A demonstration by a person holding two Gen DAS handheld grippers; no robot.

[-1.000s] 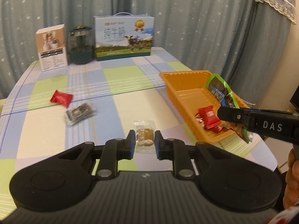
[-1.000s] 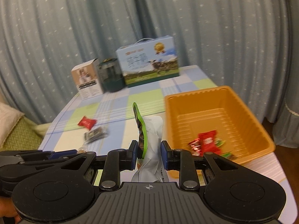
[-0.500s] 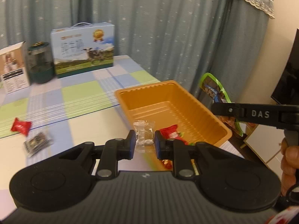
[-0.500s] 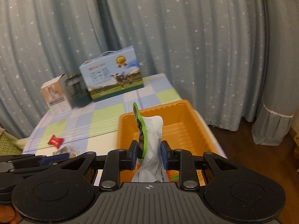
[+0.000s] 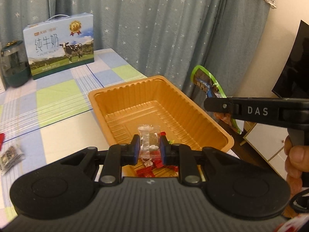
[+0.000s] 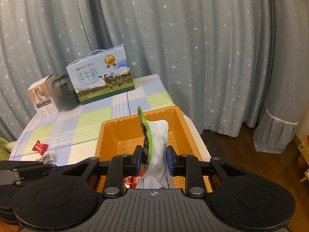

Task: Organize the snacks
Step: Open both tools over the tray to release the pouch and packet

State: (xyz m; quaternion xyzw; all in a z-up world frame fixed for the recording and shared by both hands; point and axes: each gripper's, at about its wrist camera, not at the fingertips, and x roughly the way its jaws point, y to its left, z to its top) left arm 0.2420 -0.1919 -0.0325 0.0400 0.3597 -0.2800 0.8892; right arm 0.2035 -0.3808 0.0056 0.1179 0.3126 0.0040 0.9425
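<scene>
While both grippers hang over the near end of the orange ribbed plastic tray [image 5: 135, 104], each one is squeezing a snack. Closest in the left wrist view, the left gripper [image 5: 147, 147] pinches a small clear plastic packet with a round brown treat inside [image 5: 148, 139], holding it above the tray. Under it, little red candy wrappers [image 5: 148, 166] lie on the tray floor. To the side, the right gripper [image 5: 208, 105] sticks in, with a person's hand [image 5: 293, 160] on its handle. In its own view, the right gripper [image 6: 153, 159] is clamped on a tall floppy pouch with a green edge and a silvery white back [image 6: 156, 148], which stands up between the blue pads over the tray. Farther out on the checked blue and green tablecloth [image 6: 87, 119] sit a red wrapped candy [image 6: 40, 147] and a dark crinkly packet [image 6: 47, 157], just beside each other. At the far end stand a blue milk carton box with a cow picture [image 6: 100, 81], a dark green jar [image 6: 63, 94] and a small white and brown box [image 6: 43, 96], before a blue starry curtain [image 6: 173, 38].
</scene>
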